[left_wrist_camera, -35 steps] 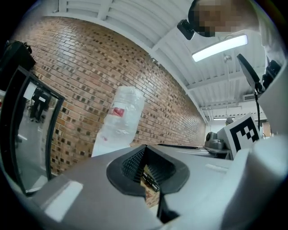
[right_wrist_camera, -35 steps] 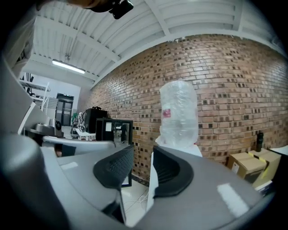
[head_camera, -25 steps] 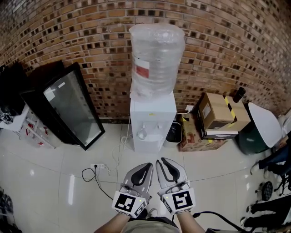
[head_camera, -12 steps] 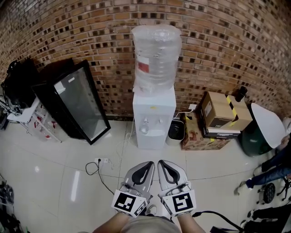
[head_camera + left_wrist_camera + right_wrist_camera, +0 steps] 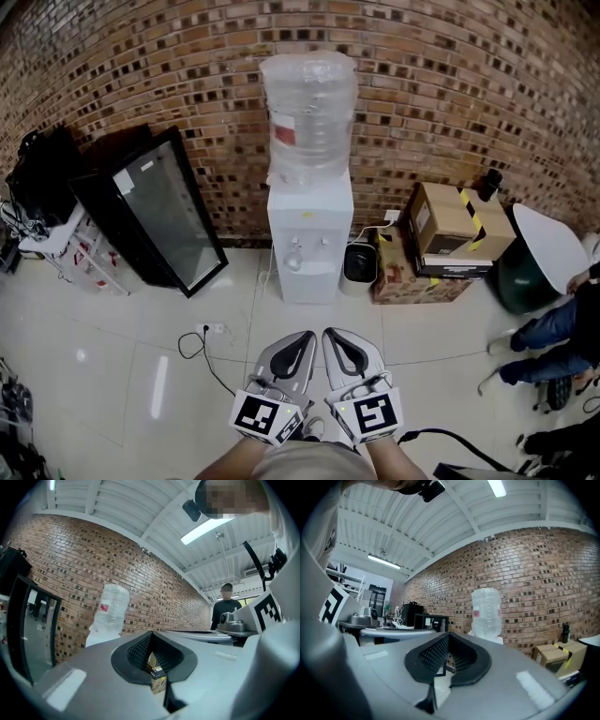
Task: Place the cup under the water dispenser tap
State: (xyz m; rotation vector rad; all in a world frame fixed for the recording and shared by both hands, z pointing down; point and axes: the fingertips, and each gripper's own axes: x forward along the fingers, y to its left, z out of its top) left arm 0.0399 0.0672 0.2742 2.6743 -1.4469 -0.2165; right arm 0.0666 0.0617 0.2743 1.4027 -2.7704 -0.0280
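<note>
The white water dispenser [image 5: 310, 246] stands against the brick wall with a large clear bottle [image 5: 308, 114] on top. Two taps sit on its front, and a small round pale thing [image 5: 293, 264] sits in the recess below the left one; it is too small to tell what it is. My left gripper [image 5: 304, 337] and right gripper [image 5: 331, 335] hang side by side over the floor tiles, well short of the dispenser. Both are shut with nothing between their jaws. The bottle [image 5: 108, 609] shows past the shut left gripper [image 5: 152, 633], and the same bottle [image 5: 486, 611] past the right gripper [image 5: 449, 633].
A black glass-door cabinet [image 5: 155, 211] leans left of the dispenser. A black bin [image 5: 358, 264] and cardboard boxes [image 5: 455, 230] stand on its right. A power strip with cable [image 5: 208, 330] lies on the tiles. A seated person's legs [image 5: 539, 330] are at the right, and another person [image 5: 227, 609] stands behind.
The view has drawn back a little, so the dispenser looks slightly smaller and higher. A person's legs have come into view at the right. Both grippers keep their place side by side.
</note>
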